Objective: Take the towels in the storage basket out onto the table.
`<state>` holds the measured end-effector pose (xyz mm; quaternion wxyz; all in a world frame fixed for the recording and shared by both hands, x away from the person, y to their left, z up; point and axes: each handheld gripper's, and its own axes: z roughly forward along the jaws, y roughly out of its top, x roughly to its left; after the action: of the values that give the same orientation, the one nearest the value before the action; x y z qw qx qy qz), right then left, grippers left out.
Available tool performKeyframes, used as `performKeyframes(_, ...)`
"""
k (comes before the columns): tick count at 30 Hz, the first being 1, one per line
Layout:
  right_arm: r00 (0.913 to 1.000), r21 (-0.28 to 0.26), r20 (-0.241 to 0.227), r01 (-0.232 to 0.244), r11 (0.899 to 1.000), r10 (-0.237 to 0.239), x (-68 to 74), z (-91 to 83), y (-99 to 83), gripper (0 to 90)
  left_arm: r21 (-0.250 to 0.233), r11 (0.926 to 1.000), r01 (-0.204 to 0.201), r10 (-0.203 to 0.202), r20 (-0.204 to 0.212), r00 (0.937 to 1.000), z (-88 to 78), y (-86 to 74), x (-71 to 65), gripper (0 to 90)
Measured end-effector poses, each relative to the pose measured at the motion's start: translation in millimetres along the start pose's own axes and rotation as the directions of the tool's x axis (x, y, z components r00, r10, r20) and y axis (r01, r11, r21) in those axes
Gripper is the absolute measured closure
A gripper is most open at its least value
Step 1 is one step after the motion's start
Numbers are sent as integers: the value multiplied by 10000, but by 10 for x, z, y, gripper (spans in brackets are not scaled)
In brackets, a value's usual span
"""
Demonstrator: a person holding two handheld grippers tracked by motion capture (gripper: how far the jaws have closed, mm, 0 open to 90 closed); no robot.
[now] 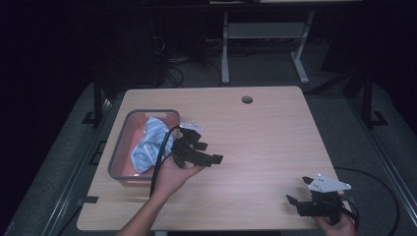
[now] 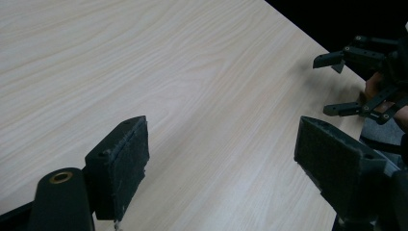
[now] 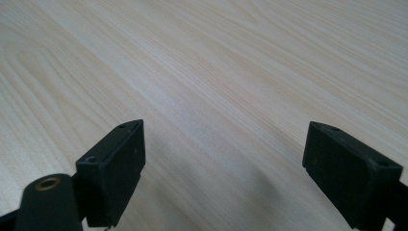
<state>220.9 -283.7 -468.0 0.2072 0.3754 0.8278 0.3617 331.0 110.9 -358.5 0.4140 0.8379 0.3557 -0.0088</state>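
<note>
A person's left hand holds my left gripper [image 1: 209,152] just right of a pink bin [image 1: 117,150], its jaws open and pointing right over bare wood. In the left gripper view the left gripper [image 2: 223,144] has nothing between its pads. A crumpled blue-and-white striped cloth [image 1: 147,142] lies inside the bin. At the table's front right corner my right gripper [image 1: 299,190] is open and empty, jaws pointing left. In the right gripper view the right gripper [image 3: 223,139] hovers low over the wood. The right gripper [image 2: 332,85] also appears far off, spread open.
The light wooden table [image 1: 265,142] has a round cable hole [image 1: 247,100] near its far edge. A black cable [image 1: 160,152] trails from the left gripper across the bin's right rim. Beyond the table stand a grey desk frame [image 1: 265,34] and dark floor.
</note>
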Motion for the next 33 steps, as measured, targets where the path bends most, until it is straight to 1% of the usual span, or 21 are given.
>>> performKeyframes(2, 10000, 7, 6, 4, 10000, -4, 0, 2, 0, 144, -4, 10000, 78, -78, 163, 9998, -47, 14, 45, 190)
performKeyframes(3, 10000, 26, 16, -10, 10000, 10, 0, 3, 0, 144, -18, 9999, 121, -121, 179, 9998, -63, 18, 56, 189)
performKeyframes(4, 10000, 2, -1, -37, 10000, 37, -4, 6, -1, 144, -71, 9999, 153, -152, 159, 9998, -90, 21, 75, 189)
performKeyframes(5, 10000, 2, -1, -37, 10000, 37, -4, 6, -1, 144, -100, 9999, 99, -98, 121, 9999, -115, 27, 96, 189)
performKeyframes(6, 10000, -3, 1, -26, 10000, 26, -6, 6, -3, 144, -99, 9998, 177, -175, 128, 9998, -136, 32, 109, 189)
performKeyframes(7, 10000, -1, -1, -32, 10000, 32, -6, 4, -3, 144, -115, 9998, 133, -132, 22, 9999, -158, 37, 129, 190)
performKeyframes(8, 10000, 7, 5, -42, 10000, 42, -7, 4, -4, 144, -126, 9997, 221, -221, -32, 9998, -199, 45, 158, 191)
performKeyframes(11, 10000, 50, 16, -31, 10000, 31, -7, 8, -2, 144, -169, 9995, 285, -288, -146, 9995, -238, 56, 193, 193)
performKeyframes(13, 10000, 67, -1, -20, 10000, 20, -5, 12, 1, 144, -275, 9987, 425, -427, -67, 9991, -290, 62, 244, 194)
performKeyframes(16, 10000, 51, 10, -17, 10000, 17, 0, 11, 4, 144, -297, 9975, 645, -646, -17, 9979, -343, 56, 321, 195)
performKeyframes(20, 10000, 93, -38, -27, 10000, 28, 1, 21, 5, 144, -286, 9971, 699, -705, -207, 9973, -409, 48, 384, 192)
performKeyframes(22, 10000, 93, -32, -28, 10000, 28, 2, 23, 7, 144, -276, 9971, 715, -720, -201, 9972, -442, 53, 408, 193)
performKeyframes(23, 10000, 90, -46, -24, 10000, 25, 4, 23, 8, 144, -308, 9971, 703, -712, -296, 9970, -462, 57, 416, 194)
performKeyframes(26, 10000, 77, -36, 31, 10000, -31, 3, 25, 8, 144, -338, 9966, 754, -766, -383, 9963, -511, 62, 455, 198)
performKeyframes(27, 10000, 87, -42, 29, 10000, -28, 3, 27, 8, 144, -280, 9970, 727, -739, -458, 9962, -530, 63, 473, 198)
performKeyframes(33, 10000, 92, -57, 28, 10000, -27, 5, 28, 10, 144, -416, 9942, 991, -1022, -811, 9915, -647, 35, 600, 203)
